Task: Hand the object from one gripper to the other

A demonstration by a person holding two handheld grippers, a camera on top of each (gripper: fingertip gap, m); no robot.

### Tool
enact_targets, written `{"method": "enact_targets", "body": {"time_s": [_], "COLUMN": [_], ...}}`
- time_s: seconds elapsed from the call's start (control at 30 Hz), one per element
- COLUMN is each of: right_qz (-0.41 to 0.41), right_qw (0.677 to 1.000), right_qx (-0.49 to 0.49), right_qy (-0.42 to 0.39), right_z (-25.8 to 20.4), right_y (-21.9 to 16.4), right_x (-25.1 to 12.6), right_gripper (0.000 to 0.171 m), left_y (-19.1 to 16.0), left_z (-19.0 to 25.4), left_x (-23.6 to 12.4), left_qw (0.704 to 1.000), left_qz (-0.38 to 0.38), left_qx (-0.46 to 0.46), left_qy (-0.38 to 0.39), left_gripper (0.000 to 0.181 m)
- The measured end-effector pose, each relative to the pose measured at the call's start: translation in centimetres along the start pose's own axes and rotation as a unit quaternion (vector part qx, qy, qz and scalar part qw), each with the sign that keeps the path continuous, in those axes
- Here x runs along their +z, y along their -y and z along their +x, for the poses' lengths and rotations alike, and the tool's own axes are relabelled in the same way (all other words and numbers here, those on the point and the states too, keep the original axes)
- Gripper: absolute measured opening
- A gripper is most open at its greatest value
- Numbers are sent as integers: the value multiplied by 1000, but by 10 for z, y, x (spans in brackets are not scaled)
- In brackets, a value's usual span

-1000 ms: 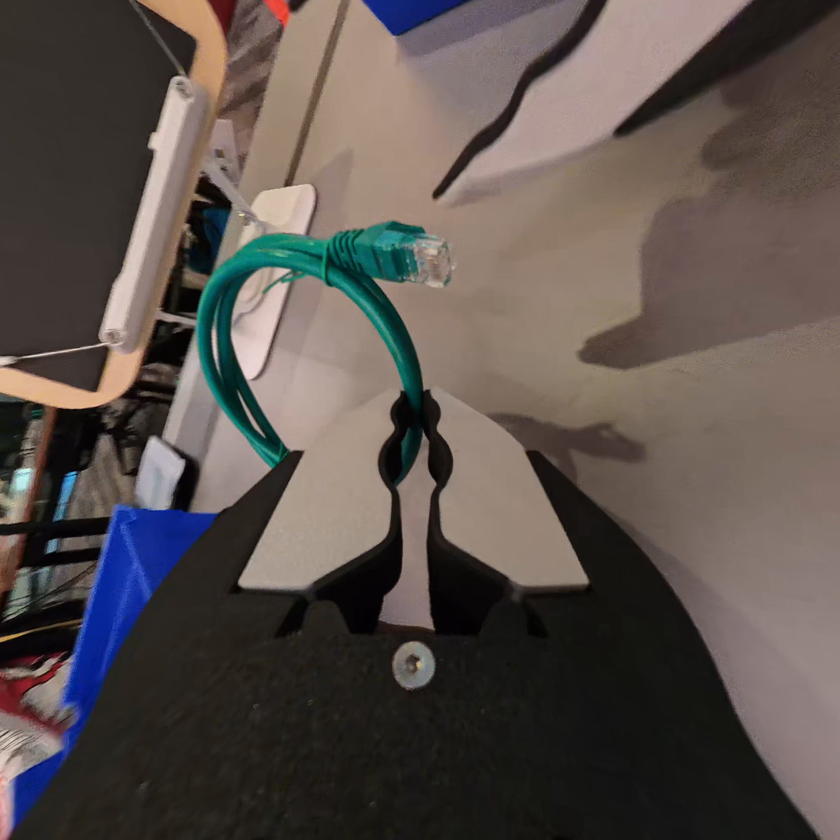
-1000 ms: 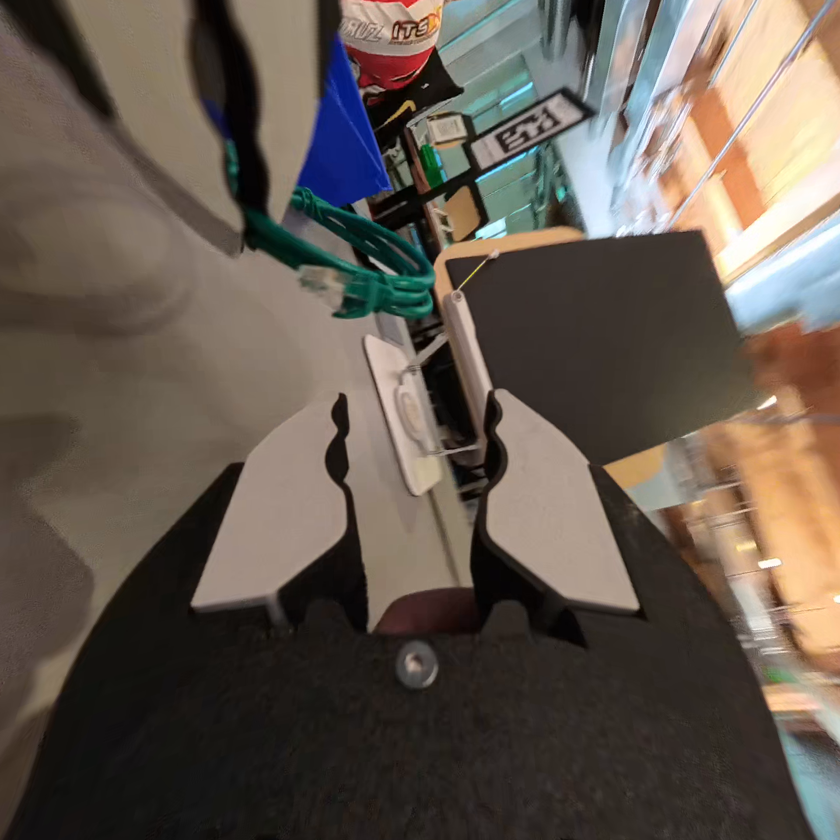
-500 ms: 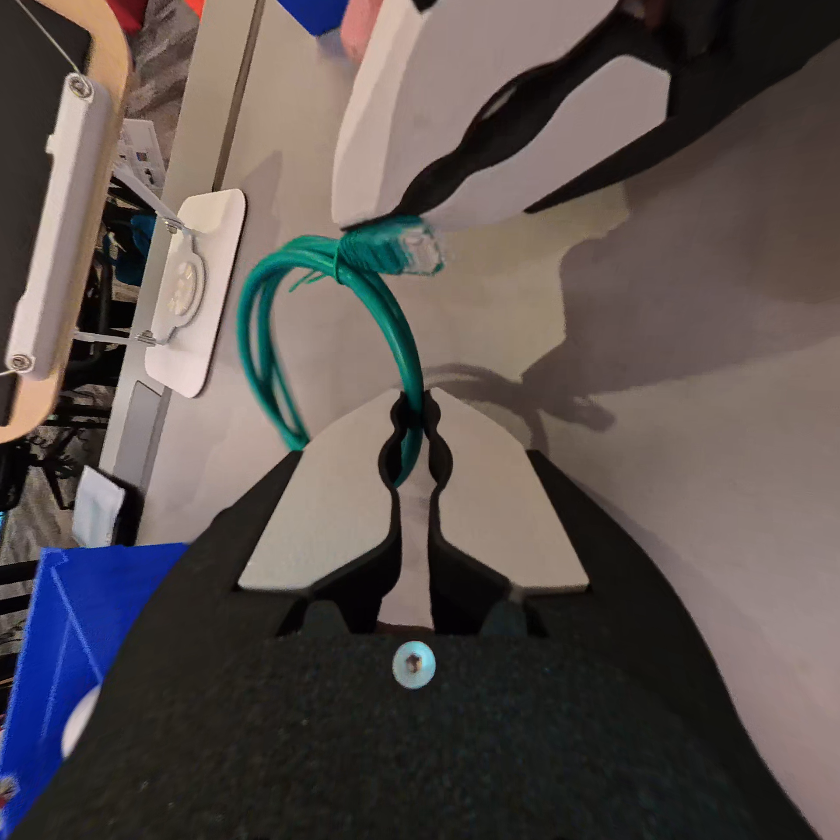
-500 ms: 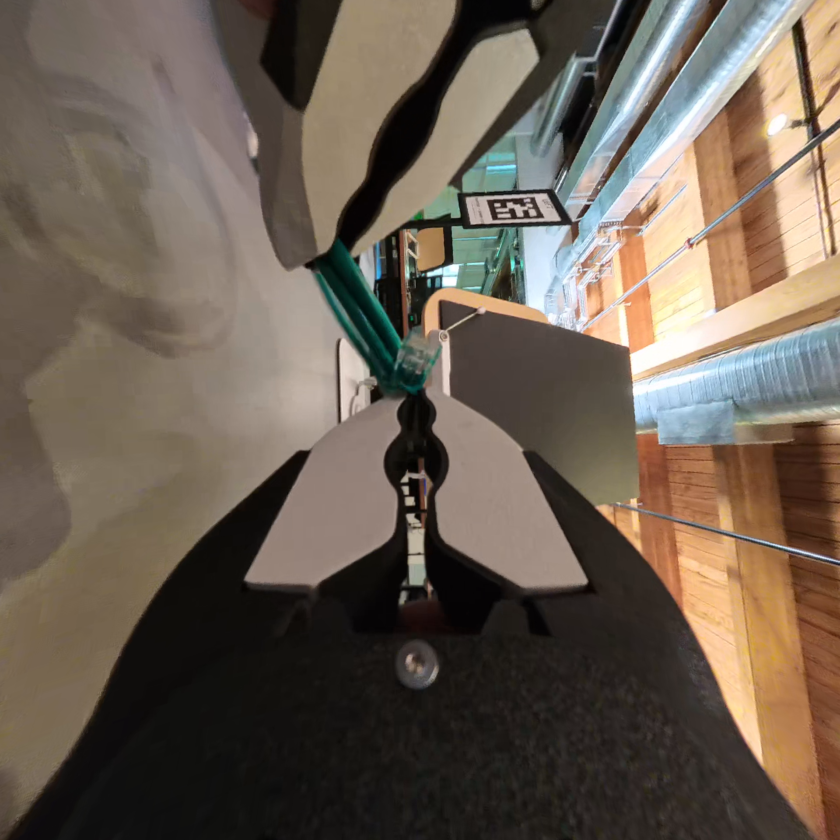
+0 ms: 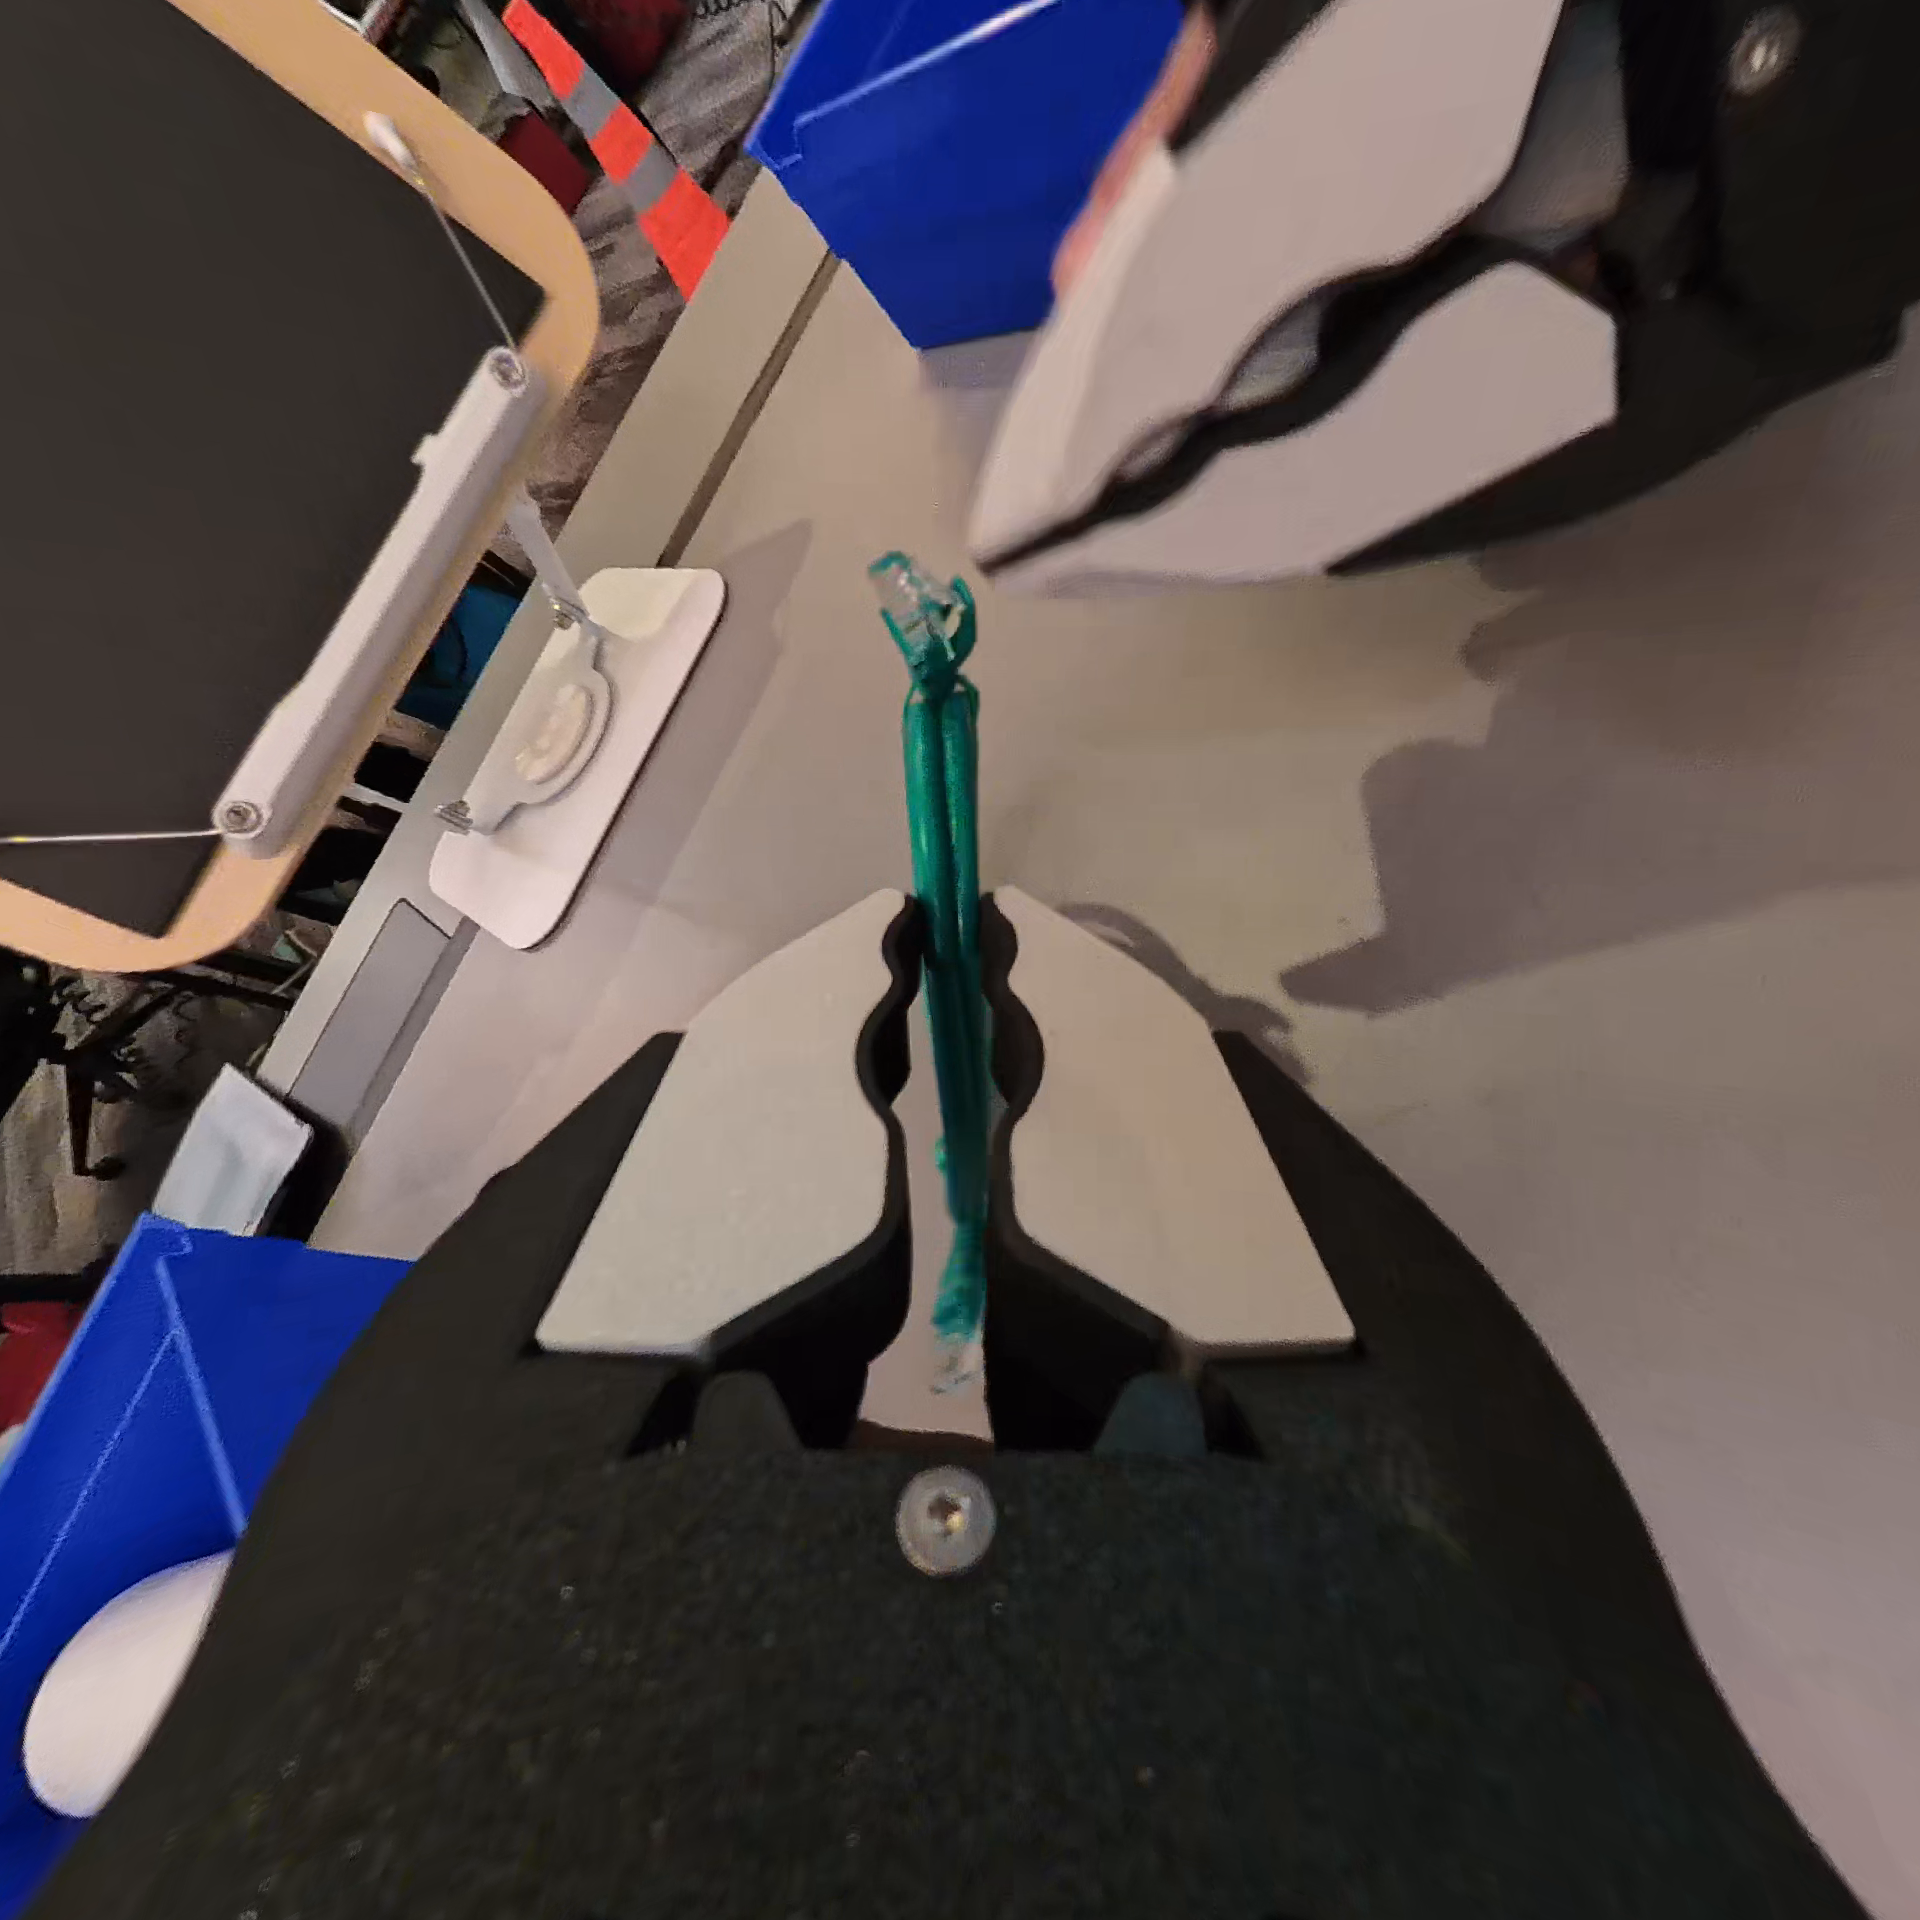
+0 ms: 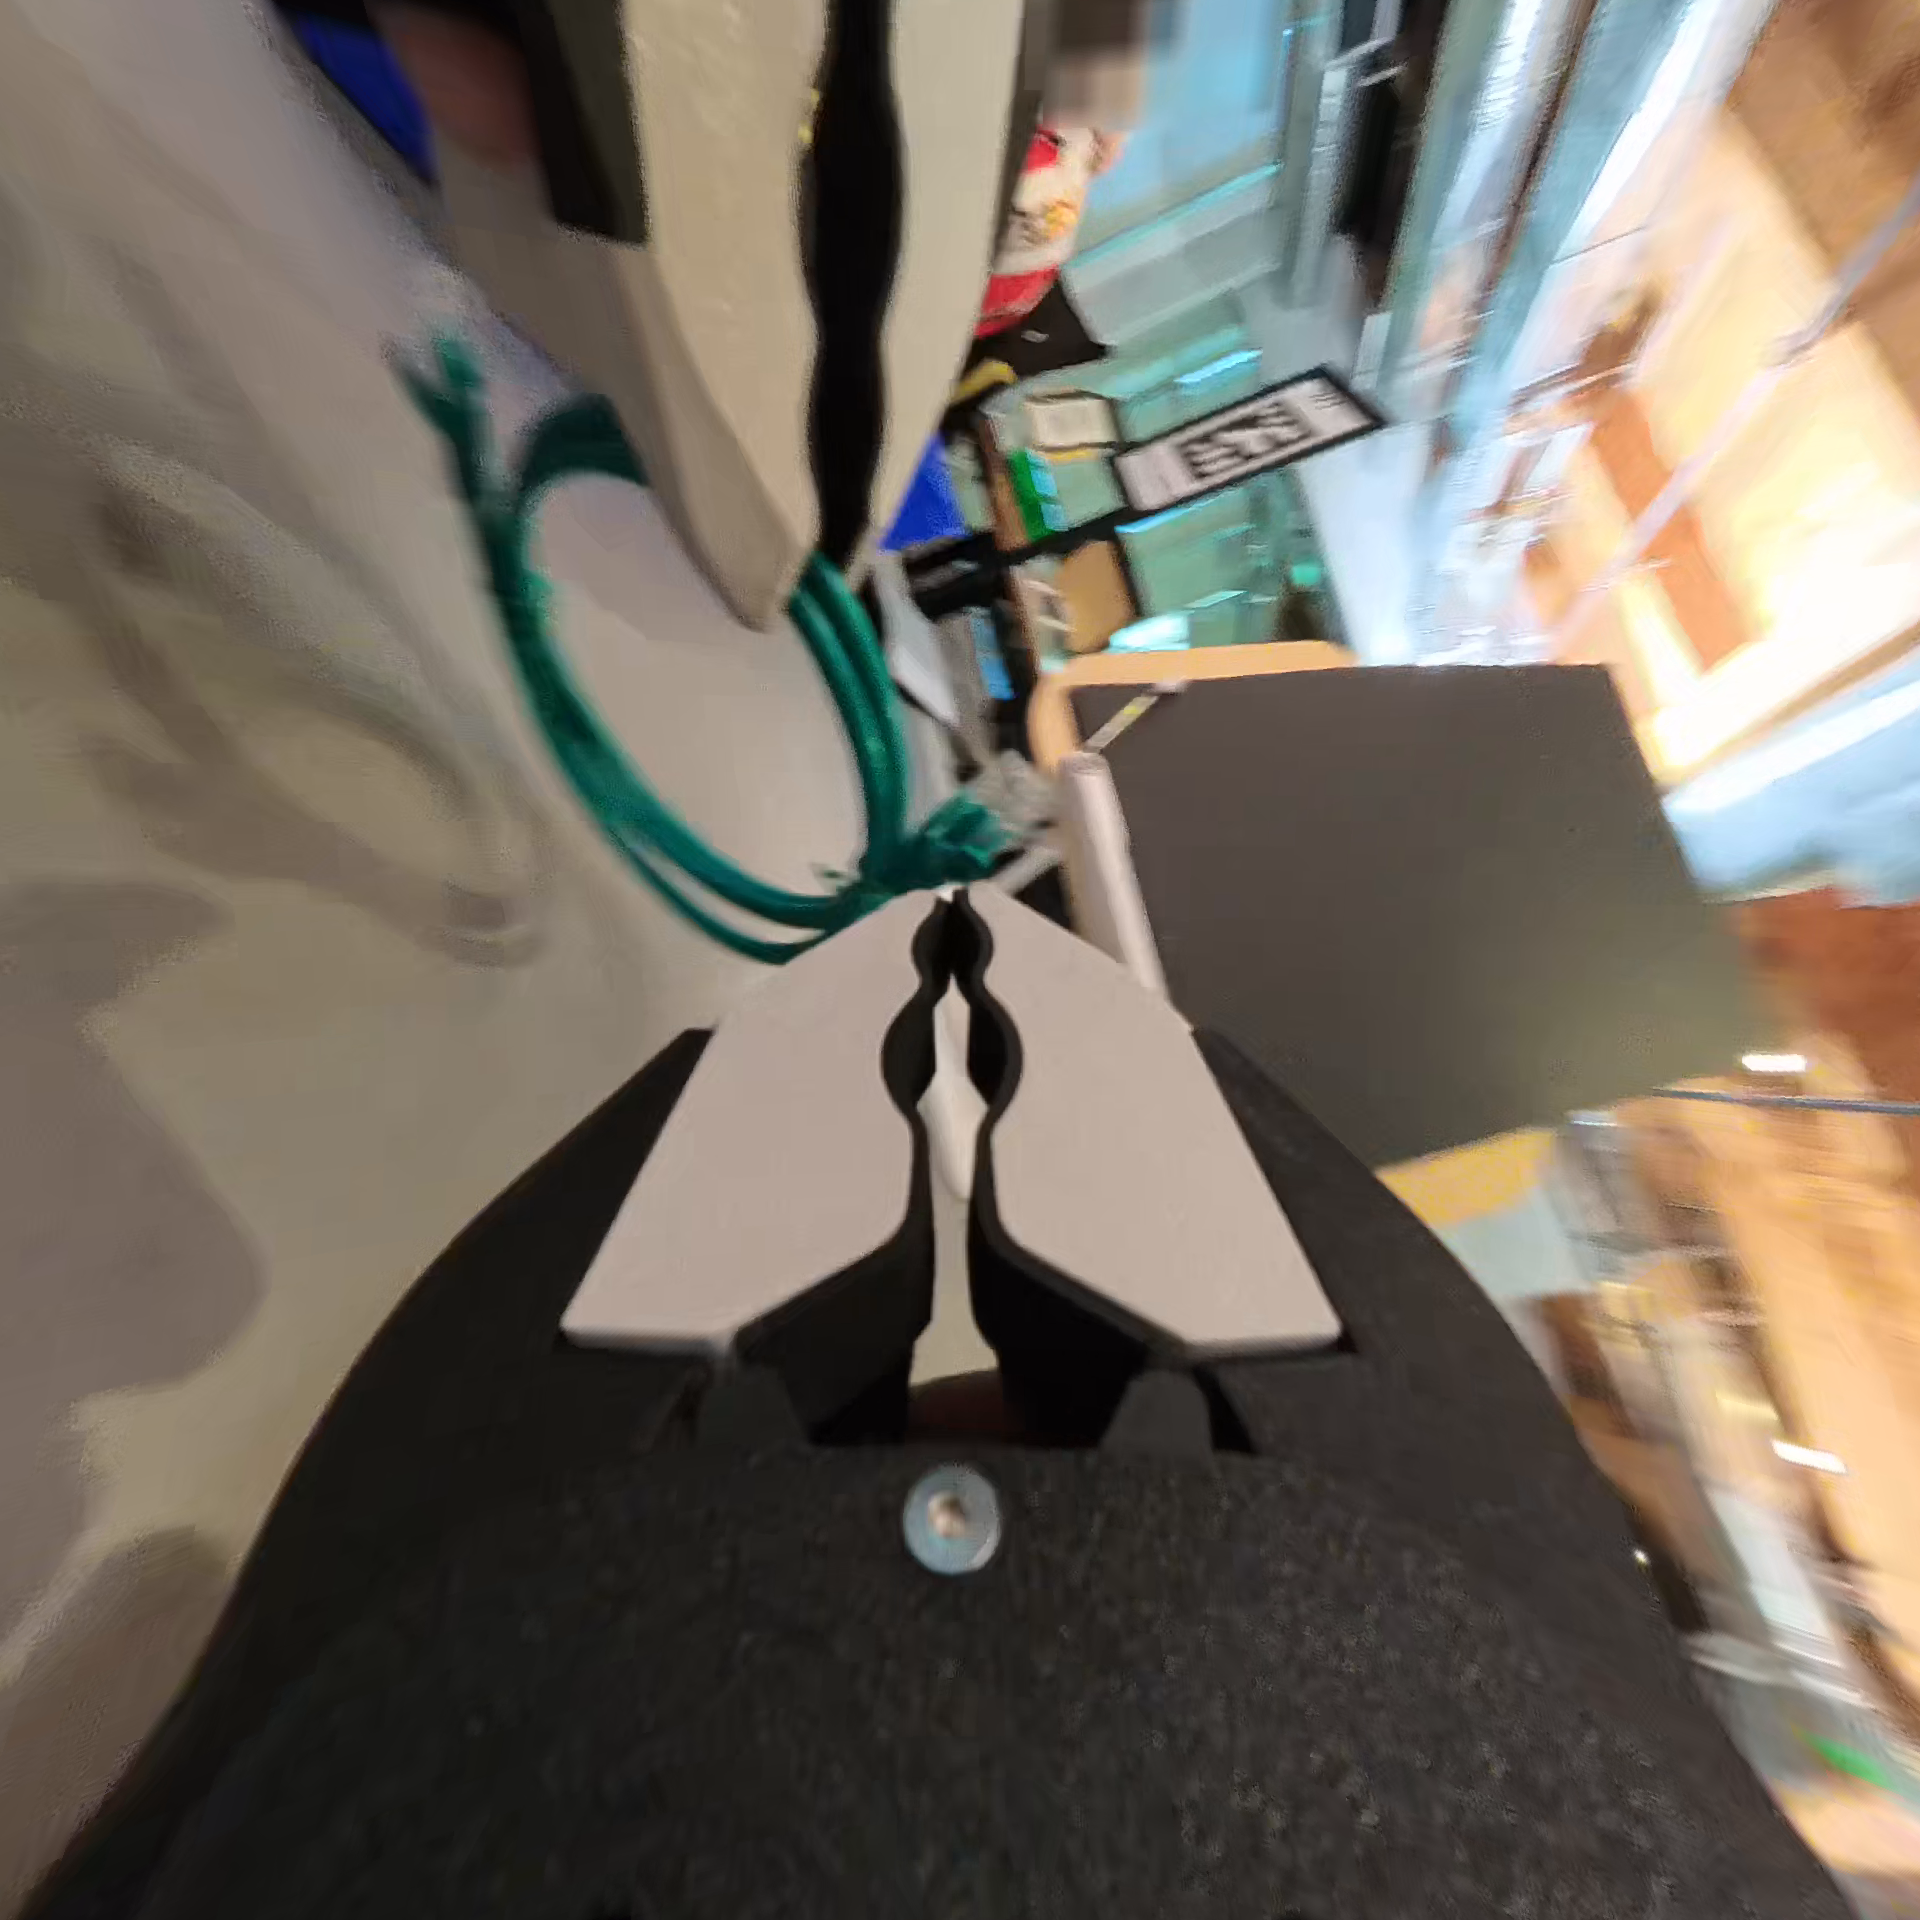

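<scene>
A green network cable (image 5: 940, 810), coiled and tied, is pinched between the fingers of my left gripper (image 5: 948, 904). It stands edge-on, with one clear plug (image 5: 914, 603) at the far end and another hanging back between the jaws. My right gripper (image 5: 987, 551) hovers at the upper right, jaws closed, its tips just beside the plug and not around it. In the right wrist view my right gripper (image 6: 951, 906) is shut with nothing seen between its fingers. The cable's tied part (image 6: 925, 847) lies just past its tips. The coil (image 6: 582, 727) hangs from my left gripper (image 6: 821, 592).
The grey table (image 5: 1455, 935) lies below. A black panel with a wooden rim (image 5: 208, 416) stands at the left on a white base plate (image 5: 582, 748). Blue bins sit at the top (image 5: 935, 187) and lower left (image 5: 125, 1455).
The right gripper has closed and then drawn back a little from the plug. The cable has turned in the left gripper from a side-on loop to edge-on.
</scene>
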State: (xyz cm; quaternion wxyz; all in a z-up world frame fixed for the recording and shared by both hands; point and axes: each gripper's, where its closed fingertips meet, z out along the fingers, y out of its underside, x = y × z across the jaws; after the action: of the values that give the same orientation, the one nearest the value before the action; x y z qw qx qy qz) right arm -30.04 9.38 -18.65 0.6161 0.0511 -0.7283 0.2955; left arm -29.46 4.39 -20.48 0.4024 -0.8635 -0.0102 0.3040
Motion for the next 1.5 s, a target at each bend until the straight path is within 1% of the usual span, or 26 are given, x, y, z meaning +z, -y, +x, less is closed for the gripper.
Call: {"method": "enact_targets", "body": {"time_s": [0.07,0.13,0.17,0.23,0.27,0.3,0.33,0.37,0.5,0.53,0.57,0.6,0.67,0.7,0.77,0.83,0.87,0.97,1.03,1.07,1.1,1.17,1.27,1.33,1.4,1.5], "right_qz": [21,11,3,9,24,42,57,57,36,27,17,11,7,3,-28,-85,-127,-261,-342,-375,-404,-449,-469,-493,-522,-539], "right_qw": [992,980,973,962,958,957,959,963,971,975,979,981,979,978,971,952,939,873,816,798,790,794,807,813,817,821], "right_qx": [104,172,201,245,256,260,255,242,211,202,192,187,205,209,217,250,280,378,450,459,445,376,308,239,152,115], "right_qy": [73,100,112,122,128,123,113,106,104,88,70,49,6,-26,-99,-152,-152,-162,-122,-112,-118,-160,-184,-199,-193,-150], "right_z": [-16,-20,-22,-22,-22,-20,-16,-12,-7,-1,8,21,63,90,150,198,209,215,187,176,171,173,163,155,144,115], "right_y": [3,-1,-4,-2,4,10,14,14,11,8,3,-1,-8,-13,-33,-69,-93,-178,-224,-241,-255,-276,-289,-299,-308,-320], "right_x": [0,3,6,9,8,6,4,3,3,4,3,0,-14,-25,-54,-89,-105,-155,-176,-184,-191,-198,-182,-171,-160,-144], "right_gripper": [1,47,61,67,60,48,23,18,13,13,13,13,13,13,13,13,13,14,14,14,14,13,13,13,13,13], "left_y": [3,4,6,14,18,21,24,26,33,34,36,36,31,25,5,-17,-26,-30,-23,-22,-22,-24,-24,-25,-27,-29], "left_z": [-3,-1,1,8,11,15,18,20,13,8,1,-4,-10,-6,14,37,44,54,60,64,66,67,64,63,62,59], "left_x": [-3,-6,-8,-12,-14,-15,-16,-17,-20,-24,-30,-39,-61,-69,-74,-73,-72,-70,-68,-67,-65,-63,-65,-66,-67,-68], "left_qw": [1000,1000,1000,998,997,996,995,995,996,996,995,993,980,971,962,962,964,971,973,974,975,978,980,979,978,977], "left_qz": [1,7,12,32,40,42,45,49,73,81,90,99,132,141,125,93,72,52,63,65,61,51,54,55,55,55], "left_qx": [2,15,26,58,69,75,81,85,57,42,18,-17,-115,-164,-233,-251,-250,-230,-220,-216,-212,-200,-189,-193,-199,-204], "left_qy": [3,-3,-7,-16,-19,-24,-31,-31,-4,14,38,59,95,98,69,52,49,40,23,15,13,20,29,30,28,29], "left_gripper": [9,9,9,9,9,9,9,9,11,16,30,38,38,38,37,36,36,35,33,32,32,32,32,31,31,31]}}
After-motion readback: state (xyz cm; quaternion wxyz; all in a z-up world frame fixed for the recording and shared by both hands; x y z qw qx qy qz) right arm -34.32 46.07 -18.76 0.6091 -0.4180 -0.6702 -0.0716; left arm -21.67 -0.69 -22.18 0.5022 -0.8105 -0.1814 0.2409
